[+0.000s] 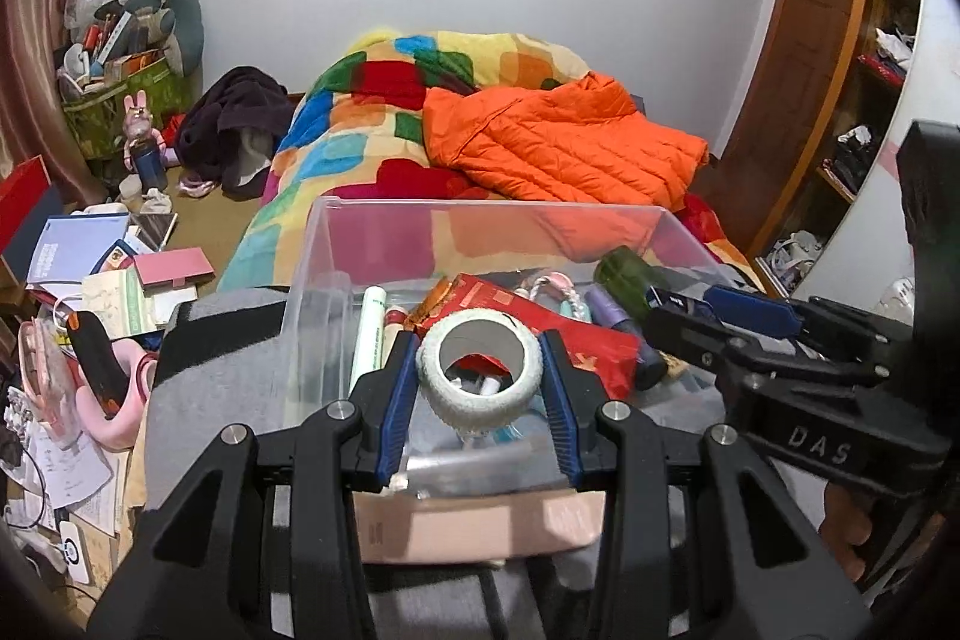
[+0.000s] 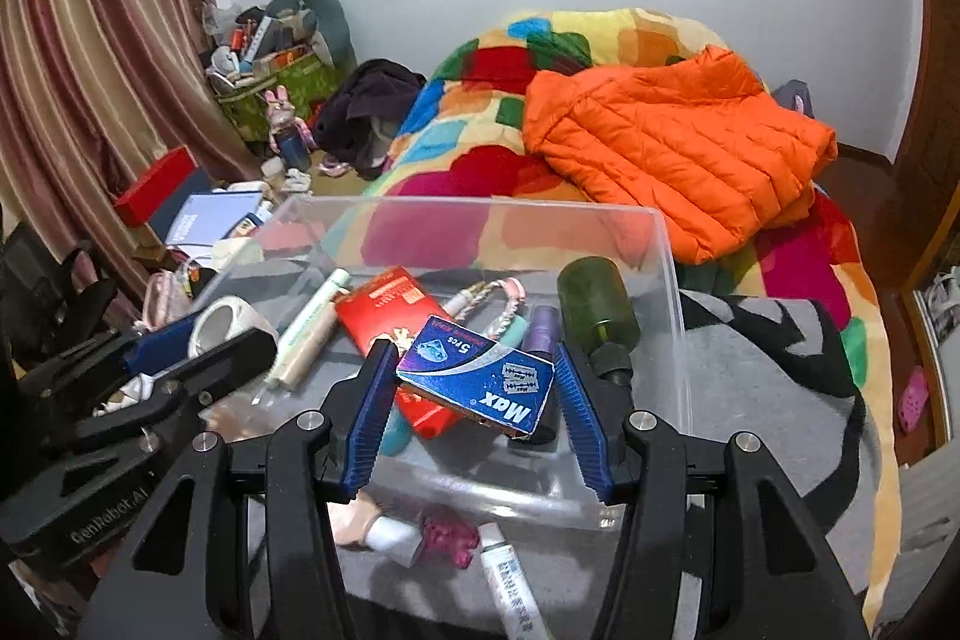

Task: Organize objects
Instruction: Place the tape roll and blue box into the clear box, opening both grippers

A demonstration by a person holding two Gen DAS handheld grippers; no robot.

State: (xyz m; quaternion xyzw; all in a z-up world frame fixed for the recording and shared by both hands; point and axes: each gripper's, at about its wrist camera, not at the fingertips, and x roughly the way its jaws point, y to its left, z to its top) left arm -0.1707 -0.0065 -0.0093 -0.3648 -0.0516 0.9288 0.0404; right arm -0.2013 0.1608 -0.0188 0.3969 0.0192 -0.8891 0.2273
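We carry both loads over clear bin (image 2: pixel 660 244): left gripper (image 1: pixel 480 382) clamped on tape roll (image 1: pixel 480 370), right gripper (image 2: pixel 474 382) clamped on blade box (image 2: pixel 480 382). Next, we judge: part jaws, drop inside.

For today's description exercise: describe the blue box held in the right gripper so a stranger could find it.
Find the clear plastic bin on the bed. Above it, the right gripper clamps a razor blade box. It alone is blue, printed "Max".

Left gripper (image 1: pixel 480 379) clamped on a white tape roll (image 1: pixel 479 370), blue pads touching both sides, held above a clear plastic bin (image 1: pixel 480 211). Bin contents — red packet (image 1: pixel 540 316), white tube (image 1: pixel 369 334), dark green bottle (image 1: pixel 624 274). Right gripper (image 1: pixel 708 316) enters from the right over the bin. Behind — patchwork blanket (image 1: pixel 372 124), orange jacket (image 1: pixel 558 136).
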